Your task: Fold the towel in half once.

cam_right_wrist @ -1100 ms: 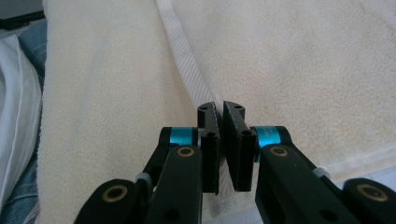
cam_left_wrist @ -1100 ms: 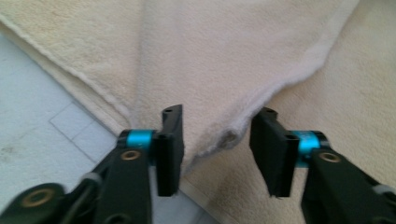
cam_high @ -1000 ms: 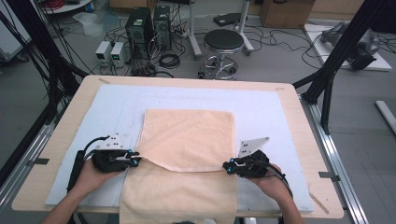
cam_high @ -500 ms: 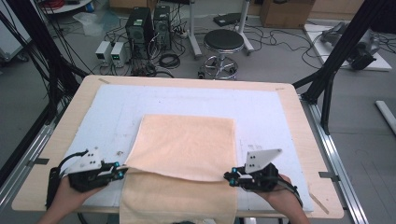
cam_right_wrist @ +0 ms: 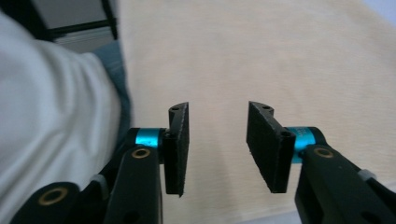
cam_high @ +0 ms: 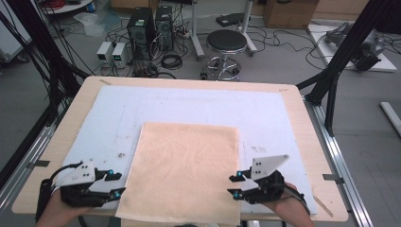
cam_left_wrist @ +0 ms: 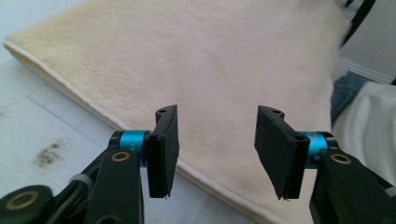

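Landmark: the peach towel [cam_high: 187, 172], lying flat on the pale blue mat [cam_high: 283, 118] that covers the wooden table [cam_high: 302, 113].

Nearest, at the table's front edge: the left gripper [cam_high: 113, 184], in the person's left hand [cam_high: 59, 213], sits just off the towel's left front corner, tips pointing toward the cloth. The left gripper view has the left gripper [cam_left_wrist: 215, 140] with jaws apart, nothing between them, pads clear of the towel [cam_left_wrist: 196, 60]; the jaws have just been opening. The towel's hemmed edge runs under them, slanting across the mat [cam_left_wrist: 42, 135], which carries a dark smudge.

Right gripper [cam_high: 235, 185], in the right hand [cam_high: 283, 210], sits at the towel's right front corner, tips pointing inward over the cloth's edge. In the right gripper view the right gripper [cam_right_wrist: 218, 140] stands released too, jaws parted with bare towel [cam_right_wrist: 261, 51] showing through the gap; these jaws have also just been opening. A white sleeve [cam_right_wrist: 46, 121] lies beside it.

Middle: the towel spreads smooth, four straight sides, its near edge at the table's front lip, its far edge about midway up the mat.

Beyond the towel, past the table's far edge: a round stool [cam_high: 227, 42] on the floor, two computer towers [cam_high: 151, 28] to its left, loose cables around both.
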A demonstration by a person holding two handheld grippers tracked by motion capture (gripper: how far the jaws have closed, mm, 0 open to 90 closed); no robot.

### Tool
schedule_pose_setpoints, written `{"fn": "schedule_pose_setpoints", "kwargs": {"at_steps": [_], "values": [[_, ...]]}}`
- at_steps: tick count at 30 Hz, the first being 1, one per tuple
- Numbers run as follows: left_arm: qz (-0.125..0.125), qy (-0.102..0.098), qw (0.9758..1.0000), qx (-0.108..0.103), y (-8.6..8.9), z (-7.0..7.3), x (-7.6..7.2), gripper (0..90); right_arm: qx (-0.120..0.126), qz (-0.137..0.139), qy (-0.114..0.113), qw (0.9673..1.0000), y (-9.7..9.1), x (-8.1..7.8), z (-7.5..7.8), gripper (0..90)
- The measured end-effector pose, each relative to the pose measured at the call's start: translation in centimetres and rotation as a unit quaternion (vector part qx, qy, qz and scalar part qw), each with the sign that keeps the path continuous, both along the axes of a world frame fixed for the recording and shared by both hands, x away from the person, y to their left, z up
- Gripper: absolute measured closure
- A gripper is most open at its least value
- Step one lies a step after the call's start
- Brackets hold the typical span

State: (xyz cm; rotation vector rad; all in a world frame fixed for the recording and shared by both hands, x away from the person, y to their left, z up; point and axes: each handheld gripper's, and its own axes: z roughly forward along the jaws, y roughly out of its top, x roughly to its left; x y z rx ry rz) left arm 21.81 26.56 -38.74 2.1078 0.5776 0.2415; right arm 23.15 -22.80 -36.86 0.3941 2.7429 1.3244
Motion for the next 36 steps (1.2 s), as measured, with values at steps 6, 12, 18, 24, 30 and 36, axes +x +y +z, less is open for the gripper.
{"fn": "schedule_pose_setpoints", "kwargs": {"at_steps": [6,12,18,24,30,36], "values": [[0.044,0.0,0.999,0.004,-1.6,-0.2,5.1,45.7,-0.017,-0.075,-0.014,0.9969,0.2,5.3,-0.8,51.5],[0.092,-0.005,0.9957,0.008,-3.2,-0.4,10.5,43.6,-0.049,-0.121,-0.025,0.9912,0.8,10.1,-1.2,45.5],[0.151,0.021,0.9882,0.0,-3.3,-1.8,15.3,43.6,-0.048,-0.147,-0.023,0.9876,0.6,13.9,-1.7,41.1],[0.191,0.039,0.9806,0.016,-2.9,-4.1,17.4,43.4,-0.06,-0.18,-0.013,0.9817,0.1,16.6,-4.2,36.7],[0.21,0.06,0.9755,0.027,-3.8,-4.7,18.7,48.1,-0.076,-0.2,0.008,0.9769,-0.4,18.0,-6.1,36.0],[0.197,0.077,0.9772,0.01,-3.7,-5.3,19.0,64.3,-0.052,-0.194,0.046,0.9785,-0.4,18.6,-6.7,66.7]]}}
